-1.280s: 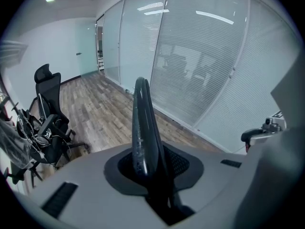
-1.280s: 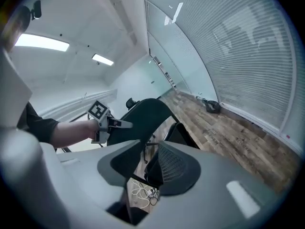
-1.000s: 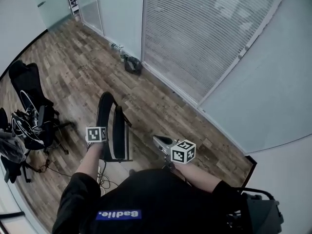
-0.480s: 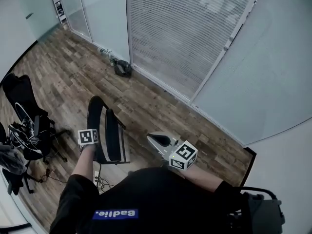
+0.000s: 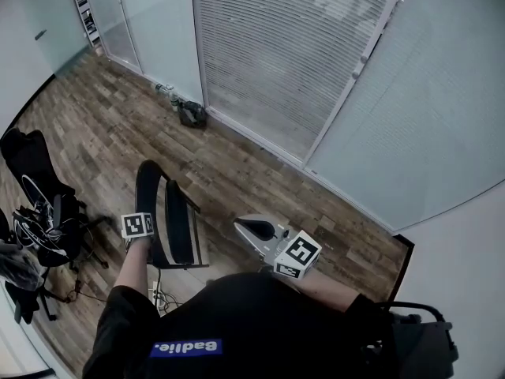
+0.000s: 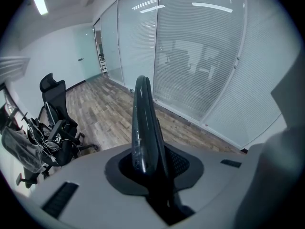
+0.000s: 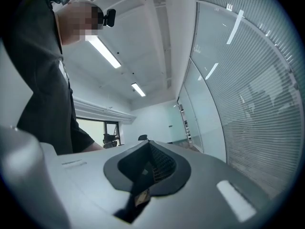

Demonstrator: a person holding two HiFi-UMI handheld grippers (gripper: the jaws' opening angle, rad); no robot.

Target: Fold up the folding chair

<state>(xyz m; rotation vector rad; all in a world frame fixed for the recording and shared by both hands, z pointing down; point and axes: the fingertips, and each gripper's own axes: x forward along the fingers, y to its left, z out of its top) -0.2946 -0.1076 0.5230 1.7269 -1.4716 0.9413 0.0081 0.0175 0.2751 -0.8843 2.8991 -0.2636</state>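
Wood-plank floor (image 5: 237,164) runs along a glass wall with closed white blinds (image 5: 276,46). A small dark bag (image 5: 190,114) lies at the foot of that wall (pale items beside it, too small to identify). Well away from the wall, a black office chair (image 5: 31,158) stands draped with tangled cables (image 5: 39,215). Frosted glass panels (image 5: 426,109) adjoin the wall's right end.

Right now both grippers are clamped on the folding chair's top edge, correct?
Not both. Only the left gripper is clamped on the folding chair's top edge. The right gripper is shut on nothing, up in the air beside it; the right gripper view shows its jaws together and empty.
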